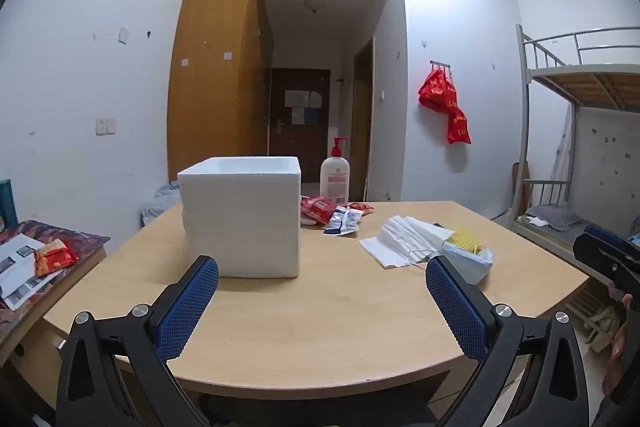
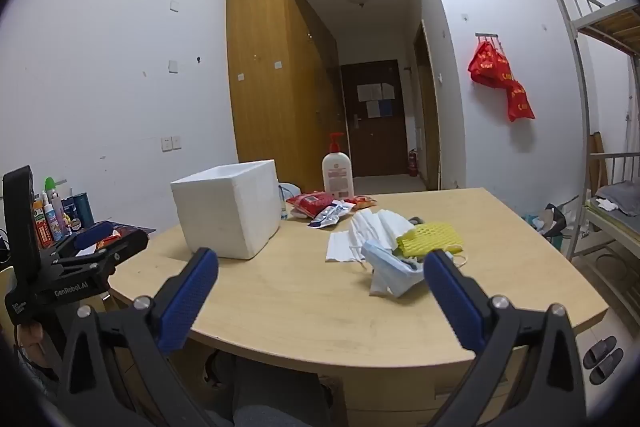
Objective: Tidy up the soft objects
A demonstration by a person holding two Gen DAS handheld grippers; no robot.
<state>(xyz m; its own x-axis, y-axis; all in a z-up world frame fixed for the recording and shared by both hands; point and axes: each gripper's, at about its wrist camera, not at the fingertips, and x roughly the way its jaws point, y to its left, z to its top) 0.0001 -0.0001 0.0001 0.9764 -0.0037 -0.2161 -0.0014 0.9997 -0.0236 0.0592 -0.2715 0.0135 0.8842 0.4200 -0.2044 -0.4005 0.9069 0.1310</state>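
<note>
Two claws hover over the near edge of the wooden worktop [image 1: 320, 327], both with their blue-padded fingers spread wide and nothing between them. The left claw [image 1: 322, 291] faces a white foam box [image 1: 240, 215] that stands open-topped toward the worktop's left side, set back from the near edge. The right claw [image 2: 320, 287] faces a loose heap of soft things toward the worktop's right side: white folded tissues [image 2: 366, 233], a pale blue face mask [image 2: 390, 269] crumpled at the near end of the heap, and a yellow foam net [image 2: 430, 237] lying on top of them. The heap sits well apart from the box, with bare wood between.

Near the far edge, just right of the box, lie red snack packets [image 1: 318, 209] and a blue-and-white sachet pack [image 1: 344, 221] touching one another. Behind them, at the far edge, a white pump bottle [image 1: 335, 177] with a red pump stands upright.

In the right wrist view the left claw's black body shows at the left, off the worktop's left edge, with a hand [image 2: 32, 337] under it. Beyond it, a side table carries upright bottles [image 2: 54, 215].
</note>
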